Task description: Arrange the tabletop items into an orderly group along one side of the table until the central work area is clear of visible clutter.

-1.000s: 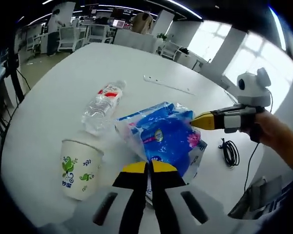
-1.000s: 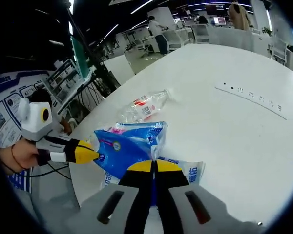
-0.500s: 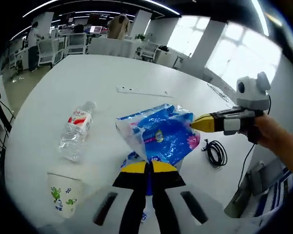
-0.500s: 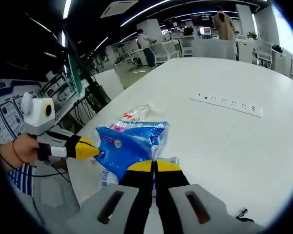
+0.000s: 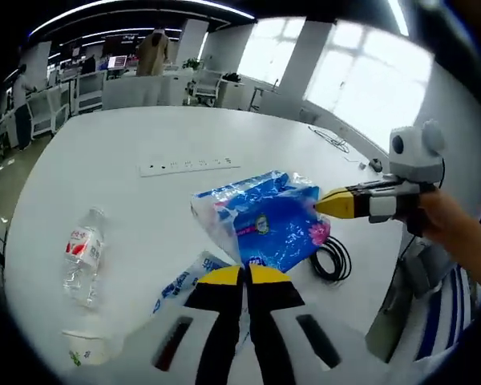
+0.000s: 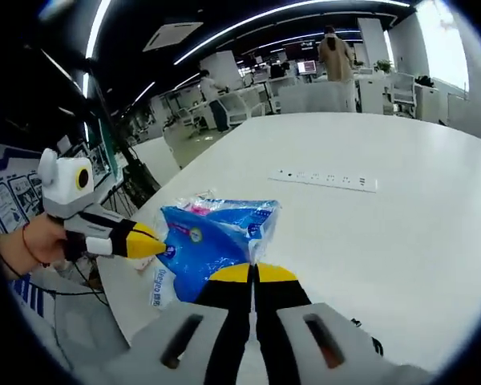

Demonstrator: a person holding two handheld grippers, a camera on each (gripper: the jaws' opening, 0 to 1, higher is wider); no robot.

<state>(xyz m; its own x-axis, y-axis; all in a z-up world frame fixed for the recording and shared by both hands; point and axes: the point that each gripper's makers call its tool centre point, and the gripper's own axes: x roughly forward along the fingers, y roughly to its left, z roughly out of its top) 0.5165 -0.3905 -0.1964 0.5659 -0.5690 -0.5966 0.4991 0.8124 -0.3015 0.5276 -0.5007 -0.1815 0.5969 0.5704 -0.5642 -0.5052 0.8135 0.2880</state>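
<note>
Office desks and windows were seen behind a round white table (image 5: 104, 160), over which a blue plastic package (image 5: 264, 220) was held aloft, pinched at opposite edges by the clenched left gripper (image 5: 242, 277) and right gripper (image 6: 253, 277). Compared with a second earlier, the package had been carried away from the water bottle (image 5: 82, 255) and paper cup (image 5: 84, 349), toward the black cable (image 5: 333, 261) and power strip (image 5: 190, 166). Relocation was judged under way, with grouping incomplete.

Cup (image 5: 86, 350) left of left gripper (image 5: 242, 274) is lying cut off at rim; bag (image 5: 260, 218) is hiding part of cable (image 5: 334, 258).
</note>
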